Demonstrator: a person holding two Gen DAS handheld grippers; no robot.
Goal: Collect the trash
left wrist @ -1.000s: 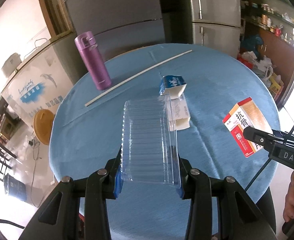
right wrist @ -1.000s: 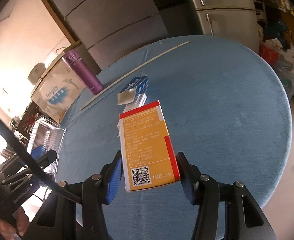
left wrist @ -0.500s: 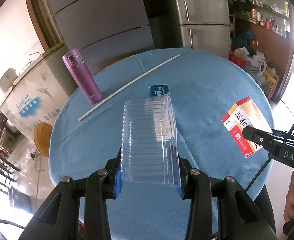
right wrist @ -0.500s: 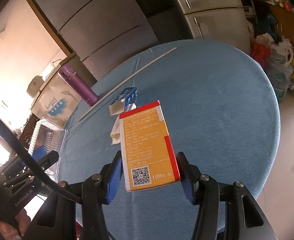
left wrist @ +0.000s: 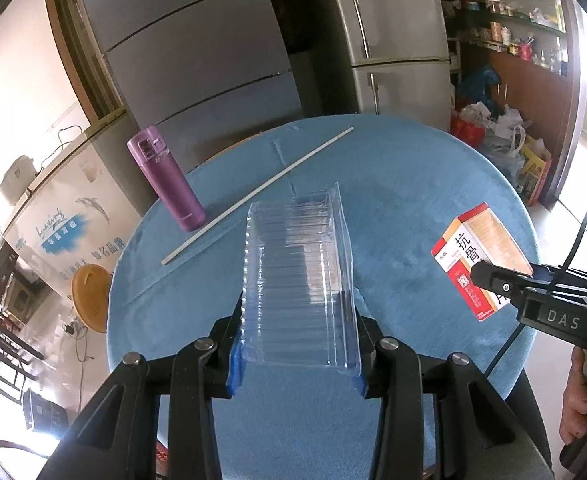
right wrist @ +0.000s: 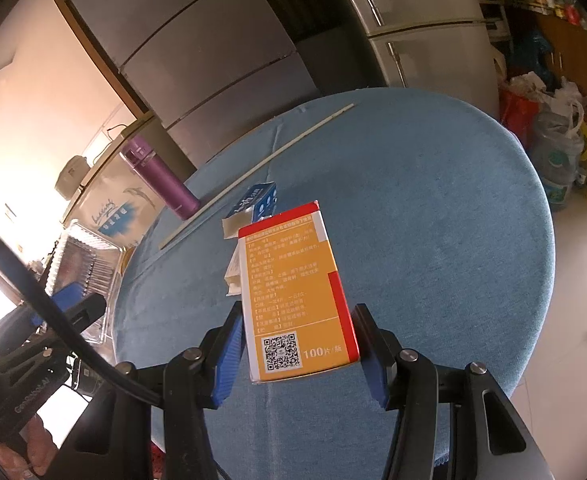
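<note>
Both my hands have lifted back from the blue table (left wrist: 413,184): my left gripper (left wrist: 297,364) clamps the clear plastic tray (left wrist: 297,280), my right gripper (right wrist: 299,360) the orange box (right wrist: 293,300). Blue-white carton (right wrist: 259,202) remains on the table.

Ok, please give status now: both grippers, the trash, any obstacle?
Left gripper shut on clear plastic tray. Right gripper shut on orange box. Blue carton on table. No obstacle.

Clear ribbed plastic tray (left wrist: 299,276): empty, tilted, raised above the blue table (left wrist: 405,184). Orange-and-red medicine box (right wrist: 297,300): closed, printed back up with a QR code, likewise aloft. Blue-and-white carton (right wrist: 259,202): opened, lying flat mid-table beside a white strip (right wrist: 261,160).
</note>
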